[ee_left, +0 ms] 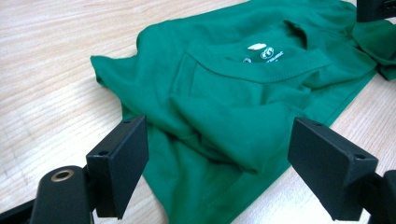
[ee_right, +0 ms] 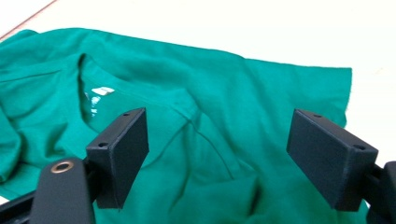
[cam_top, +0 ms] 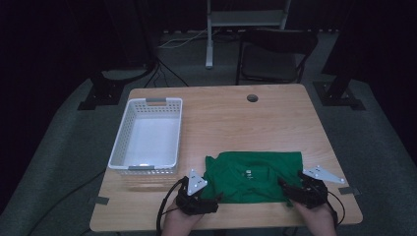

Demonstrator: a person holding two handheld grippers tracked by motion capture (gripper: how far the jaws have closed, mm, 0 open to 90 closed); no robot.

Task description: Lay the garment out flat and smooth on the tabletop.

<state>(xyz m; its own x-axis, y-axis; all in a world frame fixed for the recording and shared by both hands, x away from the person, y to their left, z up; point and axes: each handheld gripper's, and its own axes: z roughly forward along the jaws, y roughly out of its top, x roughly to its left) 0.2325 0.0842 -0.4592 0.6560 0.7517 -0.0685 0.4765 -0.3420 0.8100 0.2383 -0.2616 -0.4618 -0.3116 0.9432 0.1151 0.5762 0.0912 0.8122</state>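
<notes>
A green T-shirt (cam_top: 255, 172) lies folded and rumpled on the near part of the wooden table, its collar label facing up. At the shirt's near left corner sits my left gripper (cam_top: 216, 195), held in a hand. Its jaws stand wide apart above the green cloth (ee_left: 224, 116), which no pad presses. My right gripper (cam_top: 284, 189) sits at the shirt's near right corner. Its jaws are spread wide as well, over the green cloth (ee_right: 210, 140) without pinching it.
A white plastic basket (cam_top: 147, 135) with nothing in it stands on the table's left half. A round cable hole (cam_top: 252, 98) is near the table's far edge. A dark chair (cam_top: 275, 54) stands behind the table. Bare wood lies between the shirt and the far edge.
</notes>
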